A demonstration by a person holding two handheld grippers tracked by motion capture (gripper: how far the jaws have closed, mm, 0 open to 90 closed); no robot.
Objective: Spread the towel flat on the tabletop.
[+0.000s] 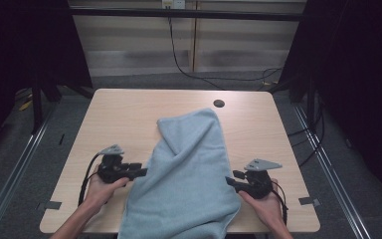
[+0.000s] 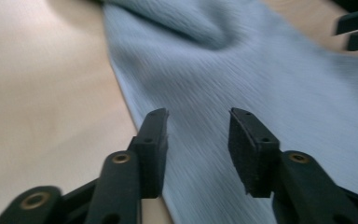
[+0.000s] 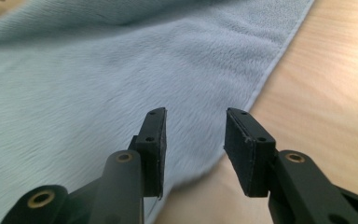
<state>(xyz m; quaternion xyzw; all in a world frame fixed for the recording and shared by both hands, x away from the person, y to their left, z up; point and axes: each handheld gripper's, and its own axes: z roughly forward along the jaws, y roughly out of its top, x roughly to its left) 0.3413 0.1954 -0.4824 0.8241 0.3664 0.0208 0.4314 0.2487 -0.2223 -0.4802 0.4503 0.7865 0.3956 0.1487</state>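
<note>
Both grippers are sitting with jaws apart at the towel (image 1: 189, 174), which is lying down the middle of the frame and hanging off the table's (image 1: 119, 114) bottom edge. I'm holding the left gripper (image 1: 142, 172) at its left hem and the right gripper (image 1: 229, 181) at its right hem. It's soft, light and floppy, probably bunching, so I'm favouring the stitched edges.

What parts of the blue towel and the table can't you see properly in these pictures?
- The towel's near end: in the high view it hangs over the table's front edge and the picture's bottom edge cuts it off.
- The table under the towel: covered by it.
- What lies inside the towel's fold near the top: hidden by the cloth.
- The towel's weave in the left gripper view: blurred.
- The small dark round spot on the table: too small to identify.
</note>
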